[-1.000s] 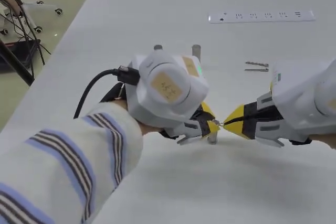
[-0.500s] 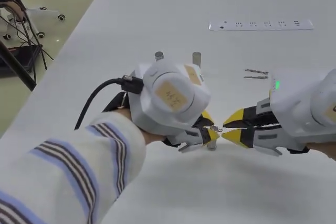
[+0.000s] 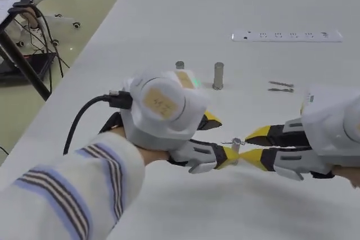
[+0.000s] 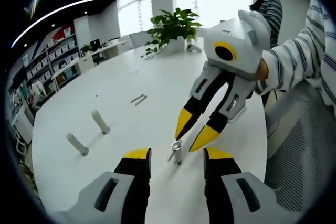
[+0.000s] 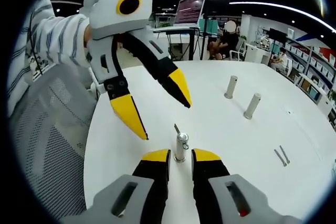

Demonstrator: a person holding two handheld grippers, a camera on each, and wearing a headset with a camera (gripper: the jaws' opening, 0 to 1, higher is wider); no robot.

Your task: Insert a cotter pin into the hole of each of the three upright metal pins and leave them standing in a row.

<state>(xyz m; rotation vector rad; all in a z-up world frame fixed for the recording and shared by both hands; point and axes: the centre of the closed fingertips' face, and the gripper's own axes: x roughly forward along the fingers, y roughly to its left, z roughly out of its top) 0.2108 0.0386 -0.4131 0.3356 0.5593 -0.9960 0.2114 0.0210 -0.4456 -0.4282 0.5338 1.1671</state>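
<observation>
**Near pin flanked by both grippers, neither gripping**

Head view: the left gripper (image 3: 221,138) and the right gripper (image 3: 245,144) meet tip to tip at the near metal pin (image 3: 237,141). The pin stands upright on the white bench (image 3: 169,21). A thin cotter pin (image 3: 226,142) pokes sideways from the pin's head toward the left gripper. The left jaws are wide, one yellow tip low beside the pin's foot and the other raised well behind it. The right jaws are parted but narrower, with their tips just short of the pin's head. A striped sleeve (image 3: 73,195) covers the left arm.

Right gripper view adds: its own jaws stand on either side of the pin's shaft with a slim gap on each side. Contact cannot be told. The cotter pin reads as a short wire angled up off the head. Whether it passes fully through the hole cannot be told.

Left gripper view adds: its own jaws are well apart, and the pin stands between and slightly ahead of them, untouched. The right gripper's two tips hang just above the pin's top with daylight between them. A potted plant (image 4: 173,24) stands at the bench's far end.

Elsewhere: the second metal pin (image 3: 218,75) and the third metal pin (image 3: 180,65) stand upright side by side, farther along the bench. Two spare cotter pins (image 3: 280,86) lie flat and parallel to their right. A power strip (image 3: 287,36) lies beyond them.
</observation>
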